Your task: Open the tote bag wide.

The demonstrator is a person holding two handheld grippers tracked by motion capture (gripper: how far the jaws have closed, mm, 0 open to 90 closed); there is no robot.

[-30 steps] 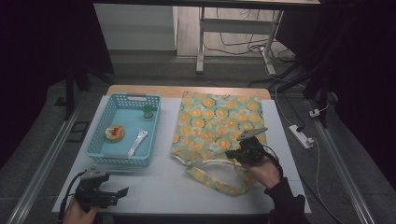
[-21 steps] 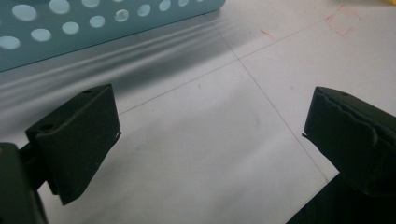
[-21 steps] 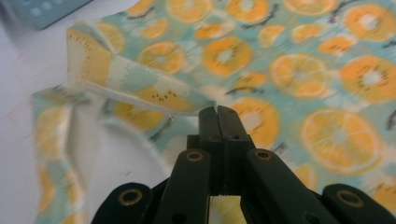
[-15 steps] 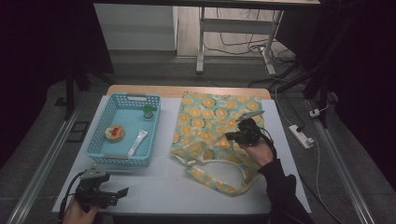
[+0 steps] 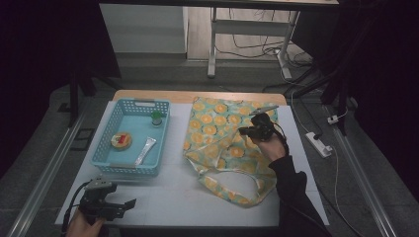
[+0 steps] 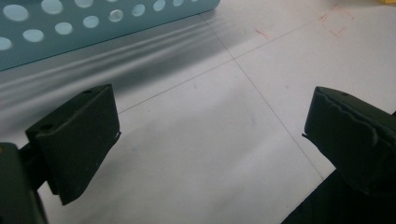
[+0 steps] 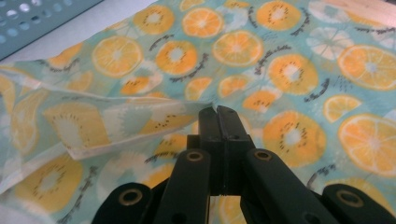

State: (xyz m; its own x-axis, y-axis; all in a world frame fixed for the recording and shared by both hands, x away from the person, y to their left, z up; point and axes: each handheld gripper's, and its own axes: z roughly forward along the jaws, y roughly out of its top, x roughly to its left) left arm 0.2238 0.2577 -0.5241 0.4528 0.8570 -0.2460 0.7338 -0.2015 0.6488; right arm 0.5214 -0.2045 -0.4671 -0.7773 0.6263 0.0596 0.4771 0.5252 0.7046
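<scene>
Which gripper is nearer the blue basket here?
Left. The left gripper sits just below the blue basket's front wall; the right gripper is off to its right, on the fruit-print bag.

Quick count: one bag [image 5: 222,143] w/ orange-slice print, one blue basket [image 5: 129,170], two grippers, left [image 5: 129,203] and right [image 5: 243,131]. Inside the basket, three items: one small green pot [image 5: 157,118], one round orange thing [image 5: 121,140], one silver tube [image 5: 145,150]. One power strip [image 5: 318,144] on the floor.
</scene>
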